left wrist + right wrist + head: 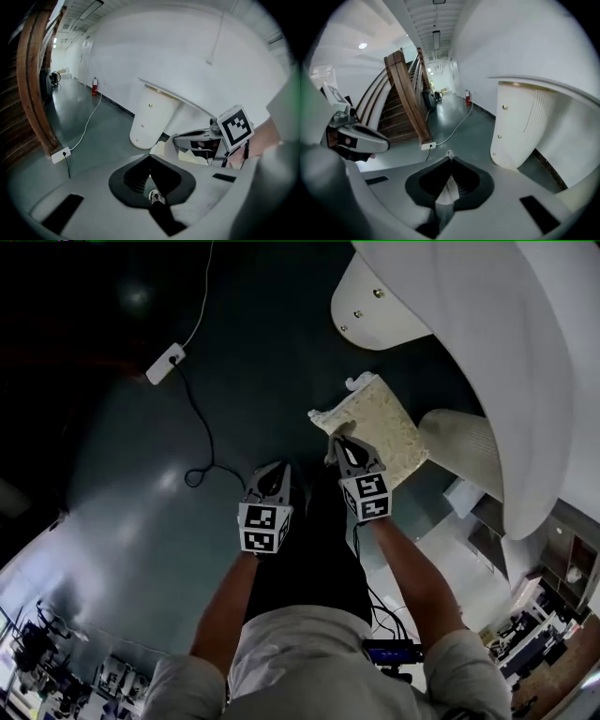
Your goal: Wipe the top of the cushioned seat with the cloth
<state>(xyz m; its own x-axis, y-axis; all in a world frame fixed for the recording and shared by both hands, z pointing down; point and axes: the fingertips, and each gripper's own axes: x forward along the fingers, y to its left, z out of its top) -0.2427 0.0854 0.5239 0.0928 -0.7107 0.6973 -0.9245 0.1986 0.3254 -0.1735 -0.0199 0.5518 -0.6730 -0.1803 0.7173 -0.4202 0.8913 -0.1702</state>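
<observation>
In the head view my right gripper is shut on one edge of a cream, textured cloth, which hangs out beyond it above the dark floor. In the right gripper view a white fold of the cloth is pinched between the shut jaws of the right gripper. My left gripper is beside it to the left, with its jaws together and nothing between them; the left gripper looks the same in its own view. The white curved seat with its ribbed cushion lies to the right of both grippers.
A white power strip with a black cable lies on the dark floor at the left. A wooden staircase rises beyond it. The seat's rounded end panel stands close on the right.
</observation>
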